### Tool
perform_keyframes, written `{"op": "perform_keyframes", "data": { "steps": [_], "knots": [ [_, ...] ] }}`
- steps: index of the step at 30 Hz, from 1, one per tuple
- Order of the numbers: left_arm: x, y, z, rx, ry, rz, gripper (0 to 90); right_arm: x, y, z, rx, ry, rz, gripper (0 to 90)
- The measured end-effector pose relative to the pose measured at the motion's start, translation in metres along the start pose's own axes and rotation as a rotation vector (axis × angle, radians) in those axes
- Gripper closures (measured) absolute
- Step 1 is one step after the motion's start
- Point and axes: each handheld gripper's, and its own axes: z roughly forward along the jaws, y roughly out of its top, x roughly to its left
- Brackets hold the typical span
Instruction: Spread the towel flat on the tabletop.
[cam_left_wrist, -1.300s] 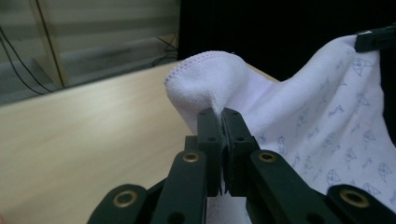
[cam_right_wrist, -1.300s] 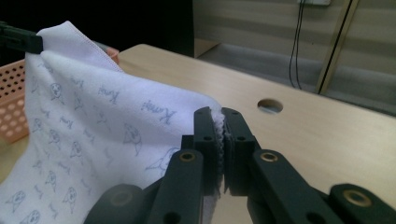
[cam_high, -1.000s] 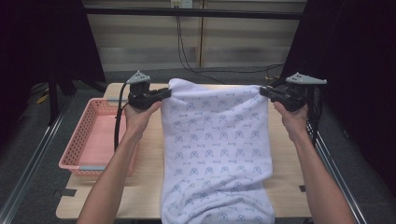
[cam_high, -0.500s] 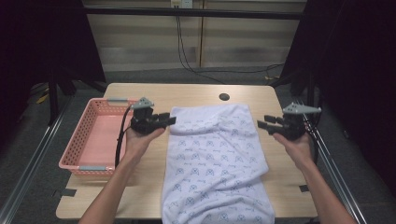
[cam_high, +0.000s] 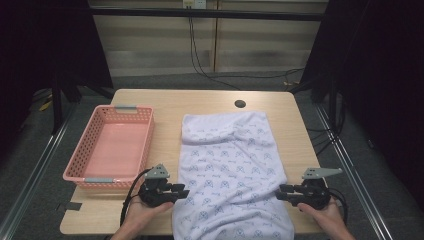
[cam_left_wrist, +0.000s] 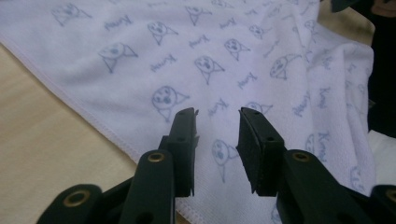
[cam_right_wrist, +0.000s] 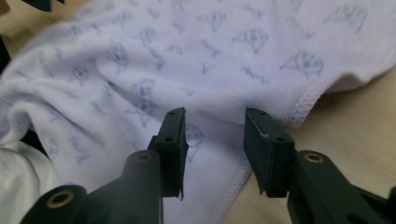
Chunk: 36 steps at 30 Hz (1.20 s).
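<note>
A white towel (cam_high: 225, 160) with blue prints lies lengthwise on the wooden table (cam_high: 165, 105), its near end hanging over the front edge. My left gripper (cam_high: 182, 192) sits at the towel's left hem near the front, my right gripper (cam_high: 280, 192) at its right hem. In the left gripper view the jaws (cam_left_wrist: 217, 112) stand apart over the towel (cam_left_wrist: 233, 56) just inside its hem; they have just been closing a little, with no cloth pinched between them. In the right gripper view the jaws (cam_right_wrist: 215, 112) are likewise apart over the towel's edge (cam_right_wrist: 187, 46), also just closing, gripping nothing.
A pink plastic basket (cam_high: 80, 177) stands empty on the table's left side, close to my left hand. A dark round hole (cam_high: 240, 104) sits in the tabletop beyond the towel's far end. Bare wood shows between basket and towel.
The towel's far edge, held up by both grippers a second ago, was let go and now lies on the table. Both hands came down and back to the near edge.
</note>
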Motion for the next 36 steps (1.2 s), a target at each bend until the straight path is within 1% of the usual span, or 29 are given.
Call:
{"op": "perform_keyframes", "data": {
  "steps": [1, 2, 4, 5, 6, 7, 8, 9, 10, 12, 13, 14, 15, 17, 18, 20, 21, 22, 24, 25, 26, 28, 29, 30, 31, 32, 33, 35, 36],
  "knots": [
    [0.001, 0.0, 0.002, 0.002, -0.003, 0.002, 65.3, -0.002, 0.0, 0.006, 0.031, -0.005, -0.019, 59.9],
    [0.002, 0.0, 0.005, 0.005, 0.02, 0.013, 64.8, -0.003, 0.0, 0.009, 0.048, -0.007, -0.029, 59.9],
    [0.006, 0.001, 0.01, 0.013, 0.026, 0.017, 63.8, -0.006, 0.0, 0.016, 0.067, -0.015, -0.06, 58.3],
    [0.005, 0.001, 0.013, 0.004, 0.097, 0.029, 64.3, -0.007, 0.0, 0.018, 0.068, -0.017, -0.071, 58.3],
    [0.005, 0.001, 0.015, 0.005, 0.083, 0.027, 64.9, -0.008, 0.001, 0.02, 0.07, -0.014, -0.091, 58.5],
    [0.005, 0.001, 0.017, 0.019, 0.048, 0.027, 65.1, -0.008, 0.002, 0.022, 0.068, -0.018, -0.096, 58.9],
    [0.003, 0.0, 0.019, 0.045, 0.081, 0.036, 65.3, -0.007, 0.002, 0.023, 0.071, -0.025, -0.099, 59.6],
    [0.003, -0.001, 0.021, 0.066, 0.098, 0.043, 65.3, -0.007, 0.001, 0.022, 0.065, -0.029, -0.112, 59.4],
    [0.004, -0.003, 0.022, 0.075, 0.081, 0.048, 65.3, -0.006, 0.0, 0.021, 0.065, -0.029, -0.118, 58.6],
    [0.005, -0.004, 0.021, 0.063, 0.079, 0.049, 65.7, -0.005, -0.002, 0.022, 0.066, -0.025, -0.141, 56.8],
    [0.005, -0.004, 0.021, 0.063, 0.079, 0.049, 66.9, -0.005, -0.002, 0.022, 0.066, -0.025, -0.141, 56.8],
    [0.004, -0.005, 0.021, 0.064, 0.093, 0.059, 68.4, -0.002, -0.003, 0.025, 0.065, -0.028, -0.171, 56.1],
    [0.003, -0.005, 0.021, 0.065, 0.107, 0.071, 70.6, 0.001, -0.003, 0.025, 0.071, -0.042, -0.187, 56.5],
    [0.002, -0.006, 0.02, 0.075, 0.125, 0.072, 76.9, 0.006, -0.004, 0.027, 0.071, -0.075, -0.223, 58.1],
    [0.001, -0.007, 0.019, 0.078, 0.12, 0.076, 81.0, 0.008, -0.005, 0.026, 0.077, -0.098, -0.245, 62.3],
    [0.001, -0.01, 0.016, 0.081, 0.113, 0.081, 84.5, 0.008, -0.005, 0.023, 0.094, -0.074, -0.231, 77.1],
    [0.001, -0.01, 0.014, 0.092, 0.109, 0.079, 85.5, 0.007, -0.006, 0.022, 0.102, -0.059, -0.231, 83.1],
    [0.0, -0.011, 0.013, 0.094, 0.107, 0.07, 86.3, 0.006, -0.006, 0.02, 0.118, -0.039, -0.218, 86.7],
    [-0.001, -0.013, 0.011, 0.096, 0.106, 0.058, 86.3, 0.007, -0.008, 0.017, 0.148, 0.012, -0.221, 88.2],
    [-0.001, -0.014, 0.01, 0.09, 0.101, 0.045, 86.2, 0.008, -0.008, 0.015, 0.164, 0.025, -0.23, 88.4],
    [-0.001, -0.014, 0.01, 0.091, 0.101, 0.042, 85.6, 0.01, -0.009, 0.012, 0.177, 0.072, -0.229, 88.6],
    [-0.002, -0.014, 0.01, 0.097, 0.096, 0.053, 85.1, 0.013, -0.011, 0.009, 0.171, 0.088, -0.237, 88.7],
    [-0.003, -0.014, 0.01, 0.097, 0.087, 0.045, 85.6, 0.015, -0.011, 0.006, 0.178, 0.095, -0.236, 88.7],
    [-0.003, -0.014, 0.01, 0.099, 0.065, 0.04, 86.8, 0.017, -0.011, 0.002, 0.174, 0.107, -0.232, 88.7],
    [-0.004, -0.014, 0.009, 0.111, 0.057, 0.038, 87.9, 0.019, -0.011, -0.002, 0.166, 0.118, -0.24, 88.7],
    [-0.007, -0.015, 0.007, 0.124, 0.05, 0.049, 88.4, 0.021, -0.012, -0.006, 0.161, 0.114, -0.244, 88.7],
    [-0.011, -0.017, 0.004, 0.127, 0.043, 0.068, 88.7, 0.022, -0.013, -0.01, 0.156, 0.128, -0.235, 88.7],
    [-0.015, -0.021, -0.001, 0.148, 0.048, 0.067, 88.8, 0.027, -0.016, -0.015, 0.174, 0.133, -0.247, 88.5],
    [-0.016, -0.023, -0.003, 0.145, 0.033, 0.07, 88.8, 0.029, -0.017, -0.018, 0.17, 0.144, -0.246, 88.4]
  ]
}}
